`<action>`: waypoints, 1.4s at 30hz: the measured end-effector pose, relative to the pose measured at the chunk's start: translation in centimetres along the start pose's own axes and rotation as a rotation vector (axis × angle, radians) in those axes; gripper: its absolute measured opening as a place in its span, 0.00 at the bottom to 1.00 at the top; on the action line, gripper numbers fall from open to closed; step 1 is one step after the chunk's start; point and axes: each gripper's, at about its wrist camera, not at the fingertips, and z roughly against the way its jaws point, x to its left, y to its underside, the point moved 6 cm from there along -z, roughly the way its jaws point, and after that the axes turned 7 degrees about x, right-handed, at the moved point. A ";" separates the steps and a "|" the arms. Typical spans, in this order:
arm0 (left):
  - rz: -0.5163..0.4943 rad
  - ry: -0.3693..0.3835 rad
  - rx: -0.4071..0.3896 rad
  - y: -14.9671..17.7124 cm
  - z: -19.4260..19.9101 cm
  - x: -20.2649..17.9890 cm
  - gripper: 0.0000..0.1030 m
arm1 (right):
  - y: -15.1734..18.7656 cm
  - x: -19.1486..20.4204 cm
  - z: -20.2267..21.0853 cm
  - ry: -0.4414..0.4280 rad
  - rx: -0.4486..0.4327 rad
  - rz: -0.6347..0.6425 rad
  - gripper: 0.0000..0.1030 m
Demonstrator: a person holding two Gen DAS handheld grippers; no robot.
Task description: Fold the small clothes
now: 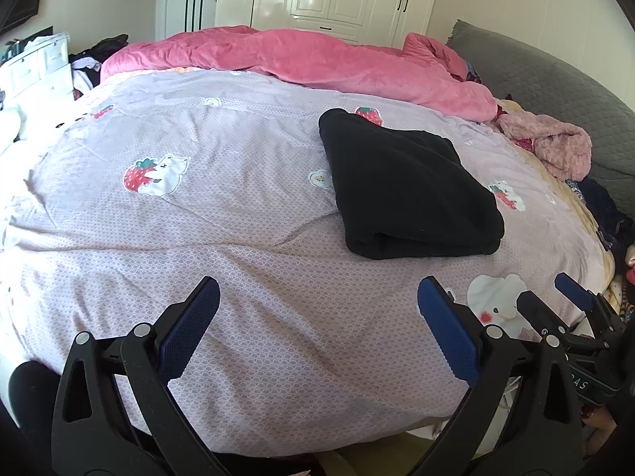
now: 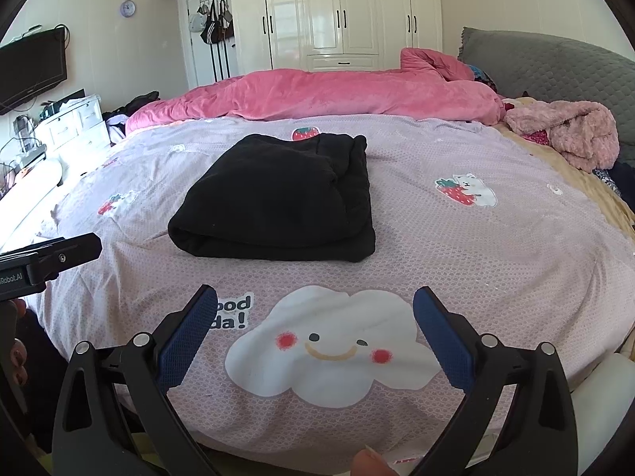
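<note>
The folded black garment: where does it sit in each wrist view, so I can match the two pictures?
Left wrist: black garment lies right of centre, beyond the open left gripper.
Right wrist: it lies left of centre, beyond the open right gripper.
Shared landmark: the pink blanket bunched across the far side of the bed.

Left claw (image 1: 317, 309) and right claw (image 2: 315, 317) side by side, both spread wide, gripping nothing.
</note>
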 end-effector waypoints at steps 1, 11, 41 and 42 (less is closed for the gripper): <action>0.000 0.000 0.000 0.0 0.0 0.0 0.91 | 0.0 0.0 0.0 0.000 0.000 0.000 0.96; 0.000 0.000 -0.002 -0.1 0.1 0.0 0.91 | -0.2 0.1 0.0 0.003 0.001 0.003 0.96; 0.014 -0.016 -0.001 -0.1 0.3 0.5 0.91 | 0.0 0.4 0.0 0.000 0.007 0.004 0.96; 0.014 -0.016 0.000 0.0 0.3 0.6 0.91 | 0.0 0.4 0.0 0.000 0.006 0.005 0.96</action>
